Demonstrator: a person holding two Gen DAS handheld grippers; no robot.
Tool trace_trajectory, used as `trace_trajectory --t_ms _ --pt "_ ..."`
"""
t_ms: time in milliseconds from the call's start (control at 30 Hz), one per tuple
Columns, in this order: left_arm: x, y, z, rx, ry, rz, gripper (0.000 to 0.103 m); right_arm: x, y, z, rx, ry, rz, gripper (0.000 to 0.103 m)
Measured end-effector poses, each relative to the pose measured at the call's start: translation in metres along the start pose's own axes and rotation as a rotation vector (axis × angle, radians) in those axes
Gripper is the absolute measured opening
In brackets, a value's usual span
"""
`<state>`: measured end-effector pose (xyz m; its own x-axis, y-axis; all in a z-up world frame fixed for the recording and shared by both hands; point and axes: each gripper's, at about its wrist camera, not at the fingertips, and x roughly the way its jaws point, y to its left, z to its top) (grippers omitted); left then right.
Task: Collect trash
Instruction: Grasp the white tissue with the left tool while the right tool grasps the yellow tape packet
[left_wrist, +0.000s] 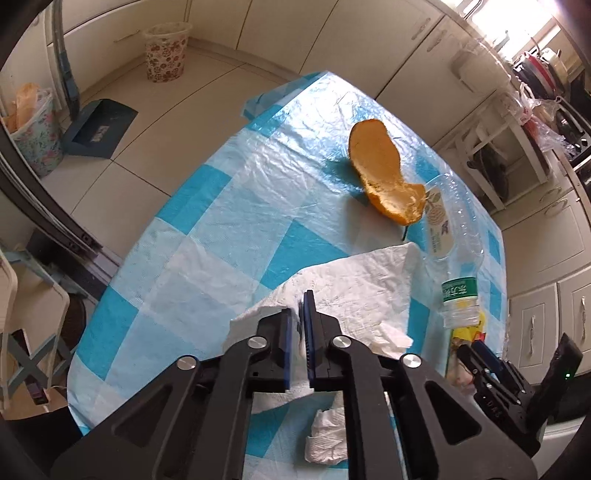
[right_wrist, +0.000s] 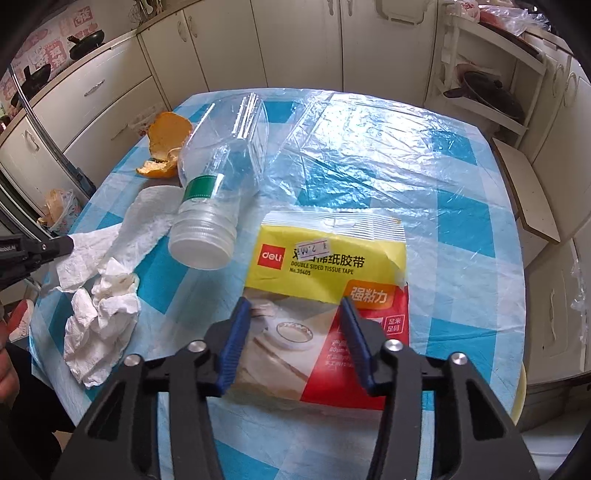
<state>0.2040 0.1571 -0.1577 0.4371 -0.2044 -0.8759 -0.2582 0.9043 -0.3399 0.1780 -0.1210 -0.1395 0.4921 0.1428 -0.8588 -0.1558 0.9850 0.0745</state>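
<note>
My left gripper (left_wrist: 300, 314) is pinched tight on the edge of the white paper towel (left_wrist: 354, 291), which lies just beside the empty plastic bottle (right_wrist: 218, 184). My right gripper (right_wrist: 293, 314) straddles the tape packet (right_wrist: 328, 266), jaws apart at its sides, also next to the bottle. Orange peel (left_wrist: 384, 173) sits beyond the bottle.

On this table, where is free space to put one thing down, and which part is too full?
Free: the far right of the tablecloth, beyond the tape packet and right of the plastic bottle. Also free: the checked strip along the table's edge left of the orange peel and flat tissue. Crowded: the near side, where peel, bottle, packet, flat tissue and crumpled tissue lie close together.
</note>
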Motion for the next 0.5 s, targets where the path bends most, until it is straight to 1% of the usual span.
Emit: trace_trajectory --t_ms 33,67,100,167,200,233,267,300,400,500 --pt "0.003 -0.001 -0.001 0.007 0.004 0.016 0.028 0.0 0.0 0.0 0.002 0.002 0.001 0.041" --pt "0.004 -0.002 -0.001 0.018 -0.003 0.046 0.045 0.0 -0.001 0.0 0.006 0.004 -0.001 0.041" --pt "0.004 -0.003 -0.002 0.031 -0.016 0.071 0.052 0.0 -0.001 0.0 0.006 0.006 -0.002 0.042" --pt "0.003 -0.01 -0.002 0.076 -0.043 0.119 0.062 0.0 -0.001 0.0 0.005 -0.001 -0.008 0.056" --pt "0.003 -0.014 -0.003 0.101 -0.054 0.149 0.065 -0.001 -0.001 0.0 0.006 -0.011 -0.019 0.07" --pt "0.003 -0.017 -0.002 0.123 -0.065 0.171 0.073 -0.002 -0.002 0.0 0.007 -0.019 -0.031 0.075" --pt "0.004 -0.019 -0.003 0.142 -0.076 0.203 0.077 -0.002 -0.002 0.001 0.007 -0.022 -0.032 0.075" --pt "0.005 -0.022 -0.003 0.156 -0.081 0.226 0.077 -0.002 -0.003 0.001 0.012 -0.02 -0.026 0.075" --pt "0.017 -0.025 -0.002 0.177 -0.055 0.252 0.079 -0.001 -0.004 0.003 0.025 -0.016 -0.015 0.075" --pt "0.021 -0.029 -0.002 0.197 -0.062 0.29 0.081 0.0 -0.004 0.003 0.029 -0.017 -0.019 0.075"
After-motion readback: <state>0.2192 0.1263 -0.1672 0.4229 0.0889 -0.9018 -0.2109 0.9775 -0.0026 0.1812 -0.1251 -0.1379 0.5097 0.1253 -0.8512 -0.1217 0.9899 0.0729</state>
